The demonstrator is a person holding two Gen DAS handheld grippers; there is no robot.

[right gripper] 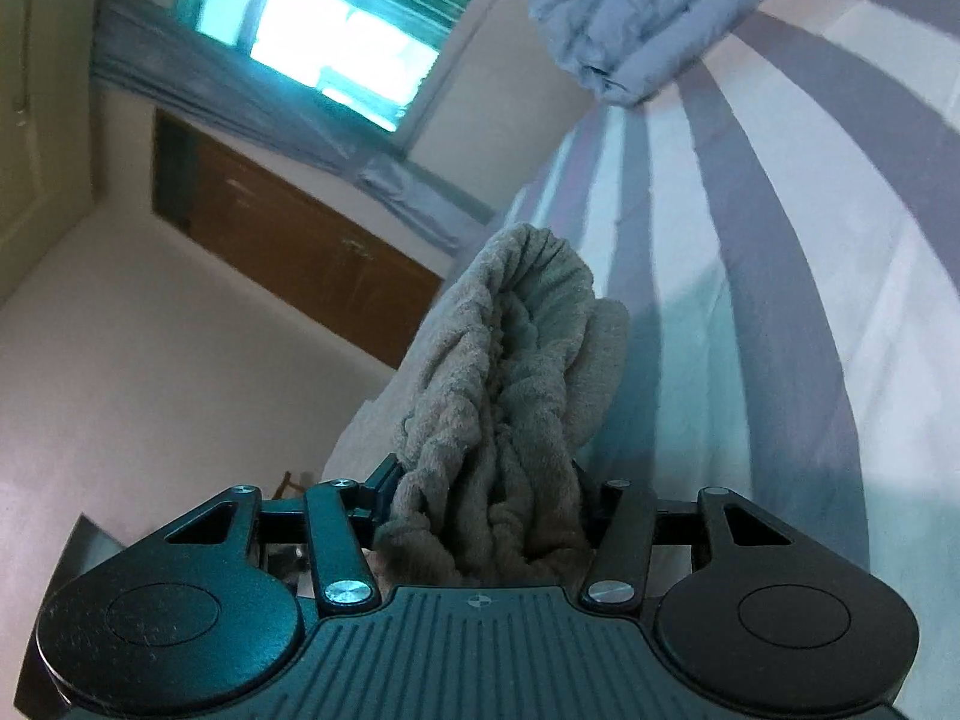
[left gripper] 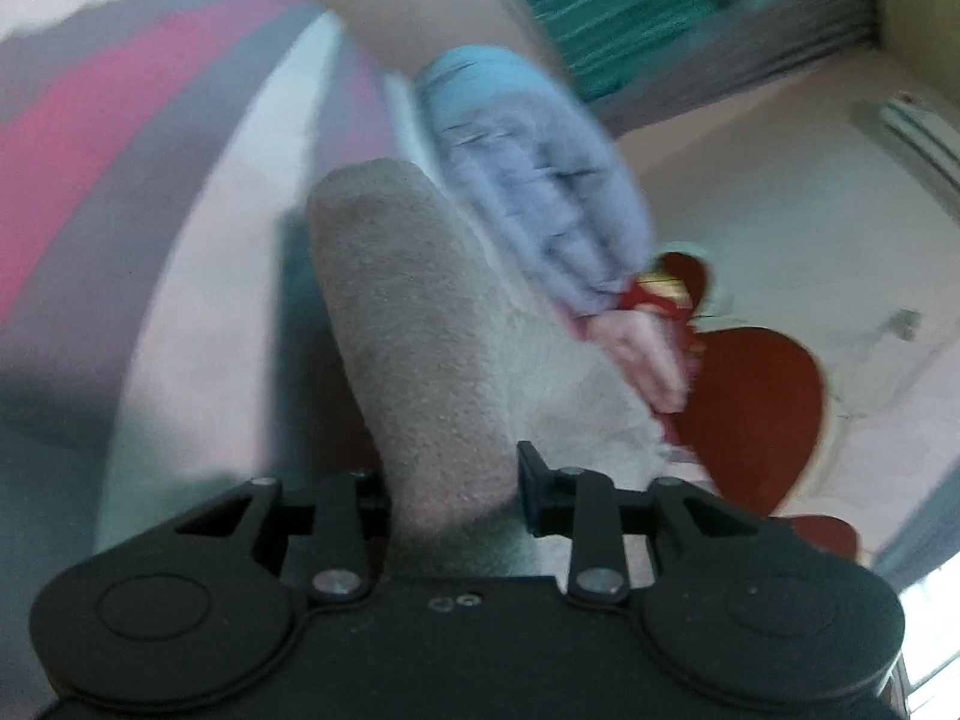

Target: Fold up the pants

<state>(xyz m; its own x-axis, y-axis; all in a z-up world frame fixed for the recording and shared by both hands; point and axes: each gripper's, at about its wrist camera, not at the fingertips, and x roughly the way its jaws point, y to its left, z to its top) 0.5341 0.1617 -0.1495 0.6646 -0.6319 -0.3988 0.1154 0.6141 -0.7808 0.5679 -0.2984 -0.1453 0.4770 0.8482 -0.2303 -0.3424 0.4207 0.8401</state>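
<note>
Grey terry cloth fills both of my tongs: the pants (right gripper: 510,396) are off the bed and hanging between my two hands.

Right gripper (right gripper: 489,510): jaws drawn in on a thick bunch of gathered, ribbed cloth, which looks like the elastic waistband. The bundle runs straight away from the tongs, far-ward, and flops over at its far end. Beyond and to the right of it lies the striped bedsheet (right gripper: 780,276), grey and pale bands.

Left gripper (left gripper: 456,498): jaws closed narrow on a smoother, flat run of the same grey cloth (left gripper: 414,324). This part also runs lengthwise away from the tongs, up the middle of the view. Just right of it is my other hand (left gripper: 645,354) in a blue sleeve (left gripper: 540,180), close by. This picture is motion-blurred, so the edges are unsure.

Relation that matters: the garment's long axis runs from one grip to the other, and the two grips are near each other, so the cloth between them is slack and doubled. I judge that the fold is mid-way, carried in the air above the sheet. The sheet lies on the left of the left view and on the right of the right view.

Blue quilted bedding (right gripper: 636,12) sits at the far end of the bed, apart from the pants.

A wooden door (right gripper: 288,252) and a window (right gripper: 354,30) are across the room.
</note>
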